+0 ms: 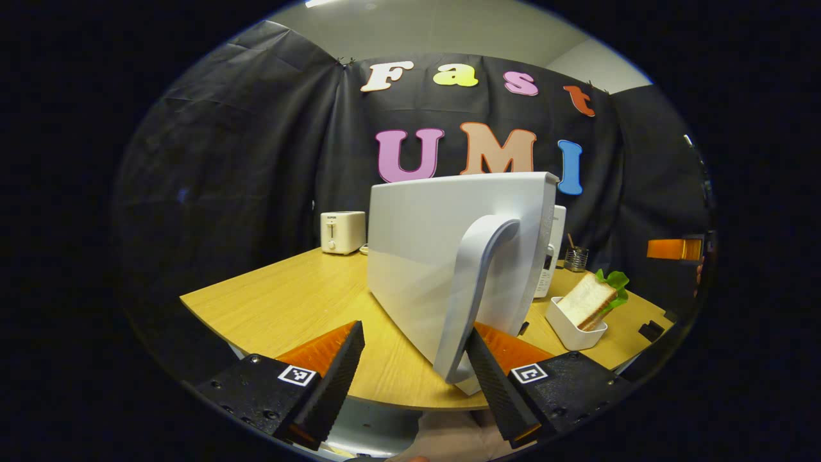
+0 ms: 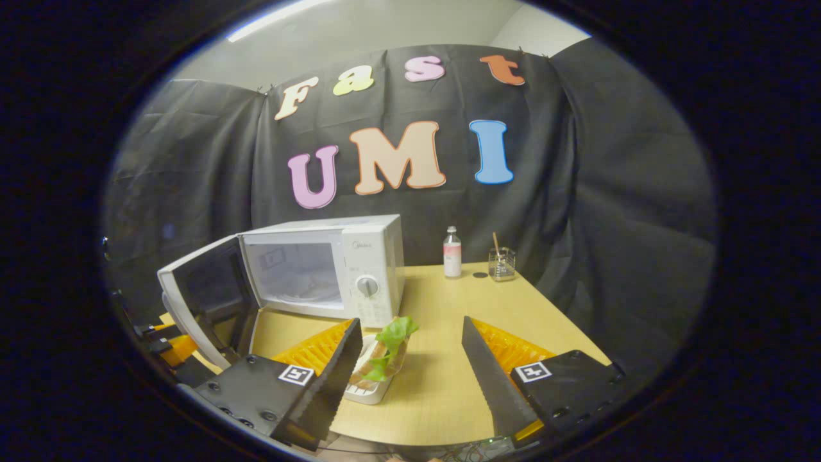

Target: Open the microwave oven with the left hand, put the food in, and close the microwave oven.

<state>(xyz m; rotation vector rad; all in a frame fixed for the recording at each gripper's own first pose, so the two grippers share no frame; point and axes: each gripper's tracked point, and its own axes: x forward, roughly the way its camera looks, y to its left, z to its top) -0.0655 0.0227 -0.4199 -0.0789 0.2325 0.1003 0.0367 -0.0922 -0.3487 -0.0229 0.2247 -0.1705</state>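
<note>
Microwave [image 2: 321, 273]: stood at the table's [image 2: 449, 385] far left, its door [image 1: 449, 269] swung wide open. Left gripper [image 1: 417, 378]: jaws spread, right finger beside the door handle [image 1: 478, 295], not clamped. Right gripper [image 2: 410, 378]: jaws spread, empty, hovering near the food. Sandwich [image 2: 385, 353]: with lettuce, in a white tray [image 2: 365, 391], on the table near the oven. Handling, judged: bread soft, light, crushable; the stiff tray rim was the better hold.

A staged kitchen booth; black cloth wall [image 2: 609, 192]; microwave [image 2: 333, 263], toaster [image 1: 342, 231] on table [image 1: 288, 308].
</note>
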